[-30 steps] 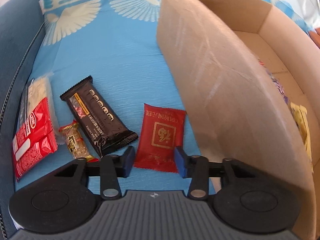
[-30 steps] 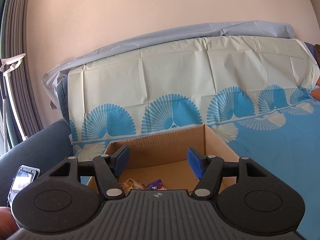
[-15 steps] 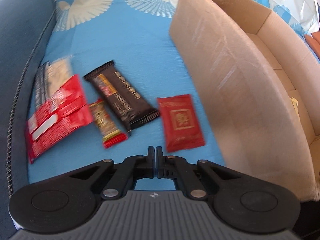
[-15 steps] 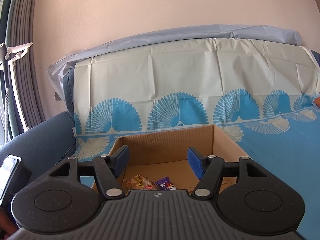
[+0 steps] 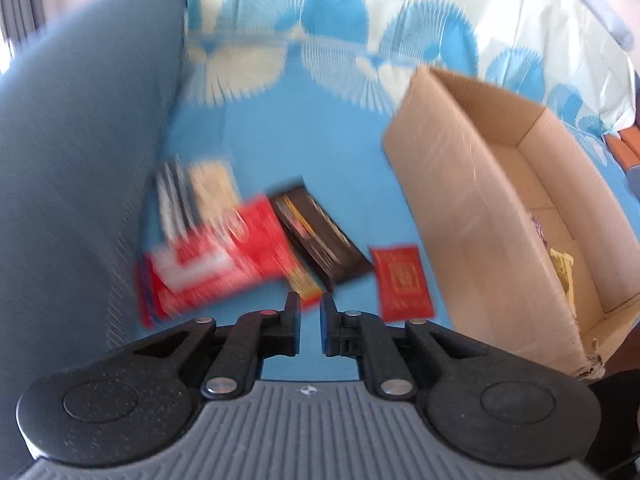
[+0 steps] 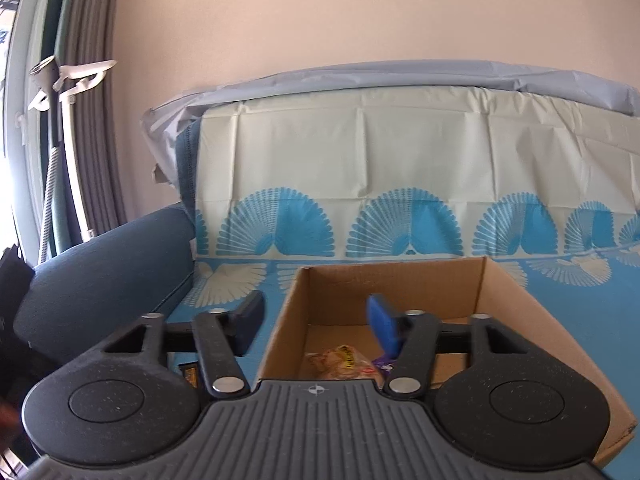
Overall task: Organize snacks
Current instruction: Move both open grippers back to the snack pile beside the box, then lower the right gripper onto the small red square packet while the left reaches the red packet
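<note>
the open brown cardboard box [image 5: 472, 208] sits right of the loose snacks on the blue patterned cloth [image 5: 280, 140], and the left gripper [image 5: 309, 322], now pulled back, nearly shut and empty, leaves the small red foil packet [image 5: 404, 282] unpicked, while the right gripper [image 6: 316, 320], narrowing, holds nothing.

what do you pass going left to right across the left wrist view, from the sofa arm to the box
blue sofa arm → red and white packet → dark brown bar → small red packet → cardboard box. The little snack under the bar's near end overlaps it, so I leave it out.
</note>
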Available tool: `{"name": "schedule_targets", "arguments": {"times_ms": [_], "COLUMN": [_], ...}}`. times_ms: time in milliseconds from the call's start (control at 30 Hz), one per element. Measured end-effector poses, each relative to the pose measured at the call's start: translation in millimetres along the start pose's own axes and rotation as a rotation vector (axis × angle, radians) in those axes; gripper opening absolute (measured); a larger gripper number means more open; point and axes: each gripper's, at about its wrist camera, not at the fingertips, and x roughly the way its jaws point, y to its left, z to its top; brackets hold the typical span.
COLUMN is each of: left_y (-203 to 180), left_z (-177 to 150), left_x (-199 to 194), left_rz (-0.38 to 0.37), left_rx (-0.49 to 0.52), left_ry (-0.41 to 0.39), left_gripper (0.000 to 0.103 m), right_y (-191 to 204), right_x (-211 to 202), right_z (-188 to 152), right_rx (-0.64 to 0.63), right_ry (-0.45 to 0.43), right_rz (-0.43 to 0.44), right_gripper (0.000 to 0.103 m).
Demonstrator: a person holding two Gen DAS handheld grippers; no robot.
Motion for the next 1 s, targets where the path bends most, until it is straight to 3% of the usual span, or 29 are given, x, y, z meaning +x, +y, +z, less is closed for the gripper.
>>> {"name": "schedule_targets", "arguments": {"times_ms": [67,133,233,433,667,800,933,1000], "left_y": [11.5,29.1,55.2,71.0,53.3,39.9,31.0,27.9], "left_z": [4.0,1.2,-1.4,2.5,5.4,4.3,4.5,4.9], "left_x": [-13.9,-21.3,-22.4,-13.4,2.9,12.1,20.8,22.7], "left_rz": [0.038,0.044,-0.010,-0.017,0.017,0.031,0.042,0.046], "left_rx": [0.014,-0.054,-0.215,-0.328,-0.177,-0.107,-0.061,-0.045], "left_ry": [-0.073,-0.128,-0.141,-0.122,-0.091,-0.072,-0.061,-0.062], "left_gripper": [0.021,0.026,0.026,0.026,0.026,0.026,0.031,0.031], "right_y": [14.6,30.7,60.7,124.0,130.2,125.7,125.6,122.0], "right_x": [0.7,0.7,4.2,28.2,95.9,122.7,134.9,137.9], "right_z": [-1.3,-4.1,-13.2,-52.1,-91.1,-106.7,-113.8,-116.0], "right_rx": [-0.037,-0.082,-0.146,-0.327,-0.360,-0.346,-0.317,-0.287], "right_ry": [0.001,-0.001,0.032,0.174,0.387,0.450,0.459,0.457], "right_rz": [0.019,0.037,0.085,0.125,-0.077,-0.156,-0.178,-0.177], "right_gripper": [0.028,0.026,0.026,0.026,0.028,0.042,0.044,0.039]}}
